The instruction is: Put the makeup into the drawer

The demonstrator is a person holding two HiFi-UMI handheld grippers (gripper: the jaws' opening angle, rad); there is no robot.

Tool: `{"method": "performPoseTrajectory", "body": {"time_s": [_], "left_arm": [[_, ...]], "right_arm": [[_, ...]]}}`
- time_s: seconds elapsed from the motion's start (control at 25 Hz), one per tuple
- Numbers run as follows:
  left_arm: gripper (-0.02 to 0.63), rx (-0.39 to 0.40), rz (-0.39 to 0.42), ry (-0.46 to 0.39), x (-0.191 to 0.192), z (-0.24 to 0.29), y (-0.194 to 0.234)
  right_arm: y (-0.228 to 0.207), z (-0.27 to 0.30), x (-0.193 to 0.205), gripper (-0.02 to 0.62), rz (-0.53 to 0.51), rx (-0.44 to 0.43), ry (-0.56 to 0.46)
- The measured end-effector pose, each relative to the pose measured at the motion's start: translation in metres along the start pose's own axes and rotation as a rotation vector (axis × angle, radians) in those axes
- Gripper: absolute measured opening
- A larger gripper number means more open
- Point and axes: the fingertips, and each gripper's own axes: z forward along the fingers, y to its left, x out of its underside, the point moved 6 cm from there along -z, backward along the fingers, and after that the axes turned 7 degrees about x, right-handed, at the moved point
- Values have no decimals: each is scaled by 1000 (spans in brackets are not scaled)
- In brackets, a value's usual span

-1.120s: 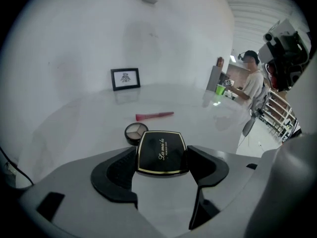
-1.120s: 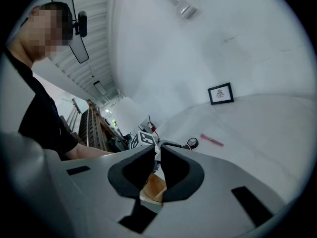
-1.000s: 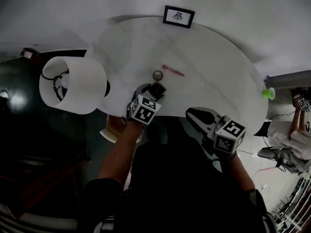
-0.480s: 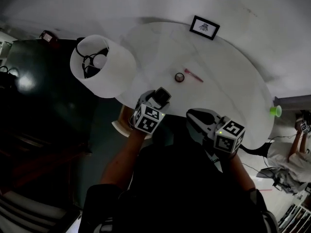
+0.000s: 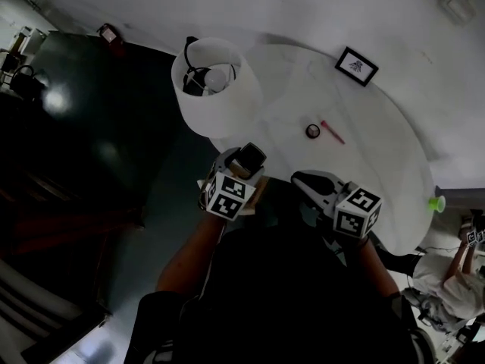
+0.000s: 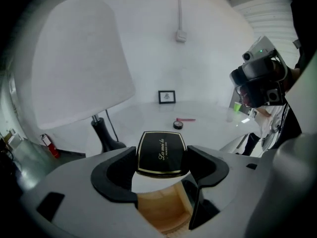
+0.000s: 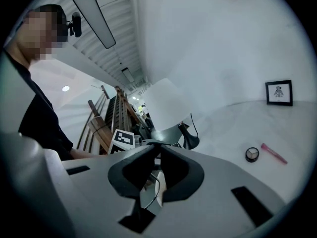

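White wall (image 5: 303, 14) backs a pale, rounded counter (image 5: 379, 165), and dark floor (image 5: 91, 142) fills the room to its left. A lamp (image 5: 216, 89) with a wide white shade stands at the counter's left end on a black foot. A small black-framed picture (image 5: 356, 65) leans against the wall at the back. Near the middle of the counter lie a small round compact (image 5: 312, 131) and, just beside it, a pink stick (image 5: 332, 132). A green cup (image 5: 436, 202) sits far off at the right rim.

An open drawer (image 6: 163, 207) of pale wood shows under the counter's near edge; the part of it in view is only wood.

Both arms reach forward from dark sleeves. The left hand-held gripper (image 5: 241, 164) tilts downward at the counter's near edge, between the lamp and the other gripper. Its jaws stand fairly wide and press on the two sides of a flat black makeup case (image 6: 162, 152) with a gold border and gold lettering. The case is clear of the counter, lid up, with the drawer showing right beneath the jaws. The right hand-held gripper (image 5: 307, 182) is held just to the right, more level, aimed across the counter, its jaws closed tip to tip with nothing between them.
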Motion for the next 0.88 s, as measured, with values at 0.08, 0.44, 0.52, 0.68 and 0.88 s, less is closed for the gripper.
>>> {"method": "performPoseTrajectory", "body": {"time_s": [0.08, 0.44, 0.52, 0.68, 0.88], "left_arm": [[330, -25, -18, -11, 7, -14, 6], [330, -93, -82, -19, 40, -57, 24], [330, -99, -91, -14, 48, -62, 27], [330, -107, -98, -5, 62, -64, 30], [331, -110, -145, 9, 70, -51, 31]], "right_arm": [[9, 11, -1, 17, -13, -23, 8], [47, 49, -3, 17, -66, -100, 48], [52, 55, 0, 17, -65, -106, 56], [57, 59, 9, 17, -62, -113, 69], [48, 50, 18, 17, -55, -105, 104]]}}
